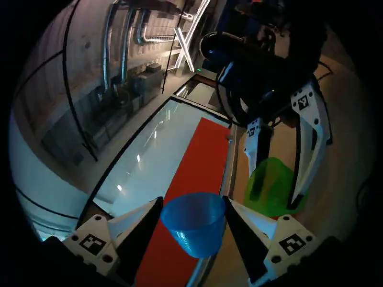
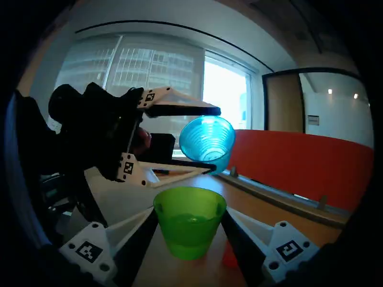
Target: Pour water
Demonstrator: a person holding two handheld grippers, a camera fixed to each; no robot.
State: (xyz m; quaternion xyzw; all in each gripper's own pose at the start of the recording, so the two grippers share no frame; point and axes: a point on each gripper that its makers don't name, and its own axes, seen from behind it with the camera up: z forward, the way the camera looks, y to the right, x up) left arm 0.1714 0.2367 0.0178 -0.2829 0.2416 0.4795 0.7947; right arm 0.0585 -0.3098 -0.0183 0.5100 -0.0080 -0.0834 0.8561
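Left gripper (image 1: 193,203) is clamped narrowly on a blue cup (image 1: 194,225), both fingers pressing its sides just under the rim. The right gripper view shows this cup raised and tipped well over, its mouth turned down toward the green cup (image 2: 189,225) below and in front of it, which I read as the pouring tilt. Right gripper (image 2: 190,213) grips the green cup the same way, holding it upright and level, close over the wooden counter (image 2: 268,210), probably to catch the pour steadily. Both cups are thin, translucent plastic and taper toward the base. The blue one has fine ridges ringing its wall, while the green one looks smooth. A darker band low in the green cup seems to be water (image 2: 187,239); no stream is visible between the cups. A matte red partition (image 2: 306,162) runs along the counter's far edge
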